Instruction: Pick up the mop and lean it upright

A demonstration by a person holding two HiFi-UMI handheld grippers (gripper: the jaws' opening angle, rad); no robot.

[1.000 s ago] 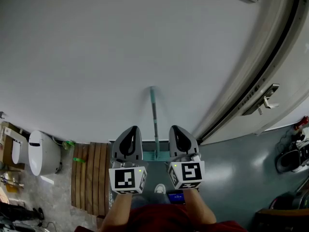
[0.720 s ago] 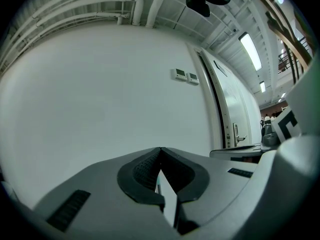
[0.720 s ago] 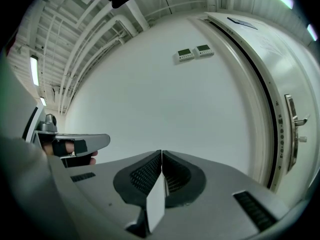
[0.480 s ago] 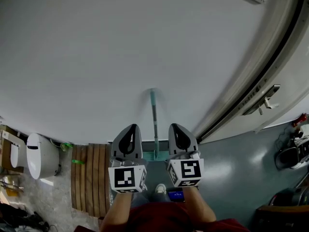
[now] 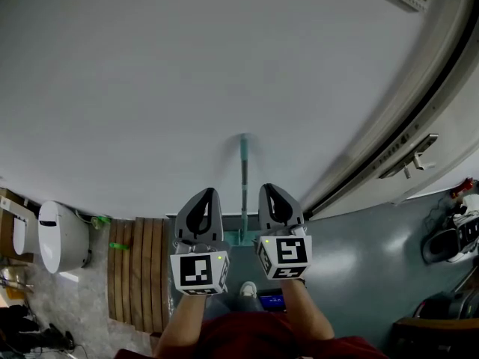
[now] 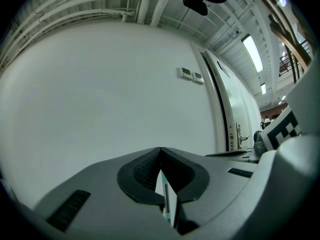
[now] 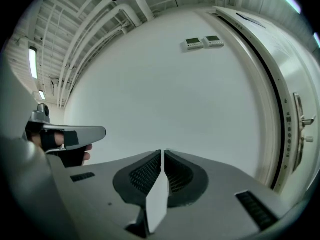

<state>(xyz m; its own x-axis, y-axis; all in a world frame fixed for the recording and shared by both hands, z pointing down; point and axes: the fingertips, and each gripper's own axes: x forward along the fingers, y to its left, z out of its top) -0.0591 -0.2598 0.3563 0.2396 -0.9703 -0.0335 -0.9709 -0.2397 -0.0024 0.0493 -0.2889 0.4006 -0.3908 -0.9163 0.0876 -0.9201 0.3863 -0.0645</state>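
The mop [image 5: 243,176] leans upright against the wall [image 5: 150,88]; the left gripper [image 5: 206,194] and right gripper [image 5: 269,190] flank it, jaws closed, empty; toilet [image 5: 60,234] and wooden mat [image 5: 138,271] stand leftward; door [image 5: 441,103] rightward.

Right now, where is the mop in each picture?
Head view: the mop leans on the wall, middle of the picture.
Left gripper view: a sliver low in the jaw gap.
Right gripper view: not in it.
Shared landmark: the door handle.
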